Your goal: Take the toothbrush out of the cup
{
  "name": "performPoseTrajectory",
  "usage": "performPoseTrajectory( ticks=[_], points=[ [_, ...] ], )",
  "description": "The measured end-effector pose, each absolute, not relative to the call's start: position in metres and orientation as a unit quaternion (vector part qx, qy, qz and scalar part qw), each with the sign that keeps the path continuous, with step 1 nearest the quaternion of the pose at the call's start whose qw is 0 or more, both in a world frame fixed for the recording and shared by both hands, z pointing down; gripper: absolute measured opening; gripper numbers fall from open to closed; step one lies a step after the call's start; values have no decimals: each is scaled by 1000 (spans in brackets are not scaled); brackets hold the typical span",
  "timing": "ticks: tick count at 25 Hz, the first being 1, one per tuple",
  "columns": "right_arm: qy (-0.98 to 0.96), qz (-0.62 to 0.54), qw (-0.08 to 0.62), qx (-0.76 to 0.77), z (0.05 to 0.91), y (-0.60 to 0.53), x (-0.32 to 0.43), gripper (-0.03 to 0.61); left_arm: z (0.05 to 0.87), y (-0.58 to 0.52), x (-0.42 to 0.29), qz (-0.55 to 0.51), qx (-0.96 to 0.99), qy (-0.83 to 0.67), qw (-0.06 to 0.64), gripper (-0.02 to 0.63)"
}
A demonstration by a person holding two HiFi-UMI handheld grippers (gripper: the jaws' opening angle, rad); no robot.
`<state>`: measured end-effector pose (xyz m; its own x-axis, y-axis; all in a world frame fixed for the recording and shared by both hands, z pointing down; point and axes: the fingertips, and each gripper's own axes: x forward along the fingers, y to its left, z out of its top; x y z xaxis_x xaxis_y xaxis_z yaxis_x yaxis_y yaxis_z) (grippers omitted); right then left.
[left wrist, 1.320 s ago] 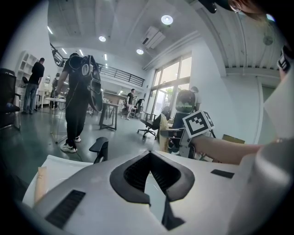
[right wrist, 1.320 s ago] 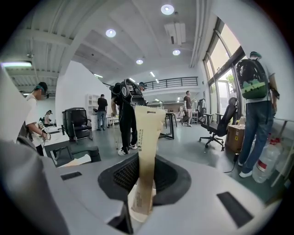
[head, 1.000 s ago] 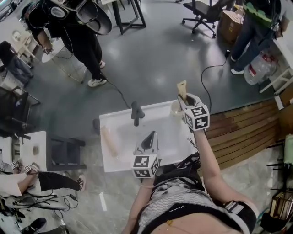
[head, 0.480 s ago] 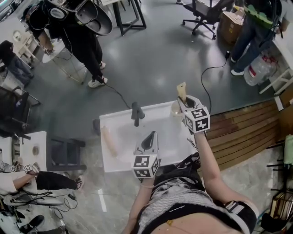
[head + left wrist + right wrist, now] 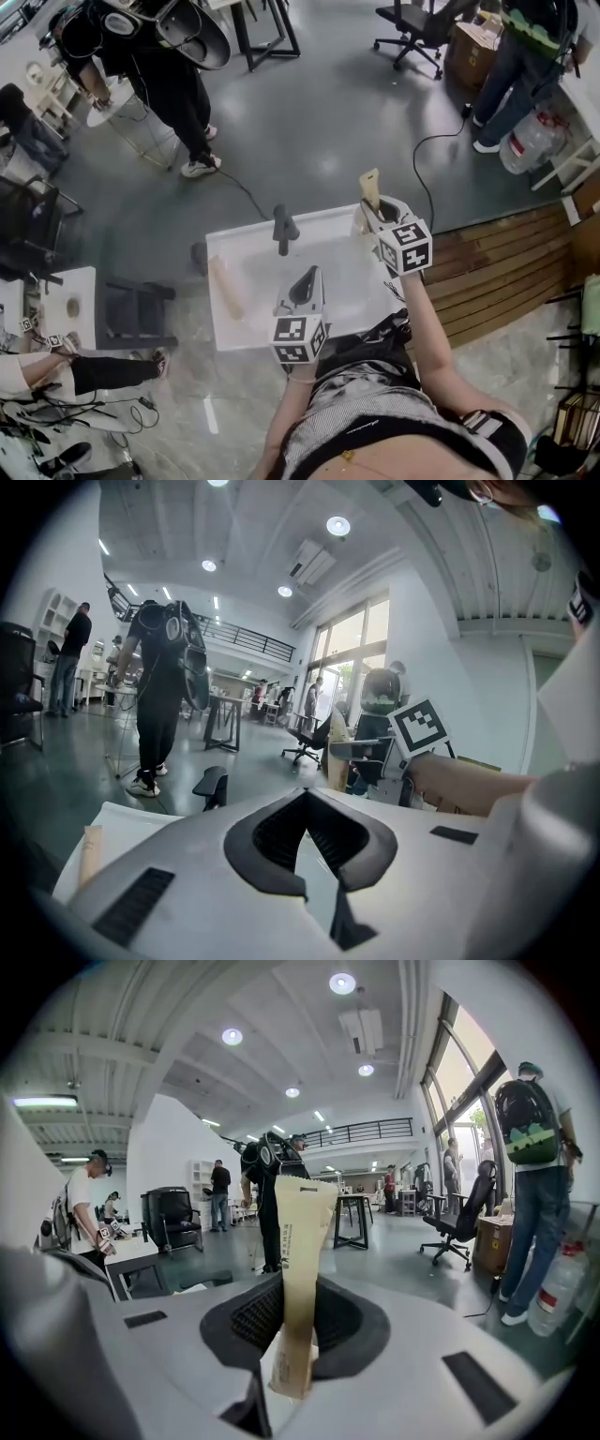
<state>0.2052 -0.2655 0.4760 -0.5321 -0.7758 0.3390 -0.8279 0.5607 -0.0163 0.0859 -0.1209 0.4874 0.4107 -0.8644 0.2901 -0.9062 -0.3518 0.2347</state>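
My right gripper (image 5: pixel 379 206) is raised over the white table's (image 5: pixel 253 319) far right corner, shut on a toothbrush in a beige paper wrapper (image 5: pixel 371 186). In the right gripper view the wrapper (image 5: pixel 298 1269) stands upright, clamped between the dark pads (image 5: pixel 246 1321), its top well above the jaws. A pale cup (image 5: pixel 359 223) is just left of that gripper, mostly hidden by it. My left gripper (image 5: pixel 305 281) hovers over the table's near middle, and its jaws (image 5: pixel 305 803) meet at the tips with nothing between them.
A second beige wrapped item (image 5: pixel 225 286) lies on the table's left side. A dark chair armrest (image 5: pixel 284 228) rises at the far edge. People stand on the grey floor beyond. Wooden decking (image 5: pixel 506 262) lies to the right, and office chairs and cables are around.
Nothing has visibly moved apart from a slight shift of the head view; the right gripper still holds the wrapped toothbrush in the same spot.
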Motion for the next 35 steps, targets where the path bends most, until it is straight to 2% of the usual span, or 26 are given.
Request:
performPoseTrajectory(
  ticks=[35],
  points=[
    [-860, 96, 121, 486, 449, -221, 109, 110, 487, -111, -15, 59, 839, -508, 186, 0]
  ],
)
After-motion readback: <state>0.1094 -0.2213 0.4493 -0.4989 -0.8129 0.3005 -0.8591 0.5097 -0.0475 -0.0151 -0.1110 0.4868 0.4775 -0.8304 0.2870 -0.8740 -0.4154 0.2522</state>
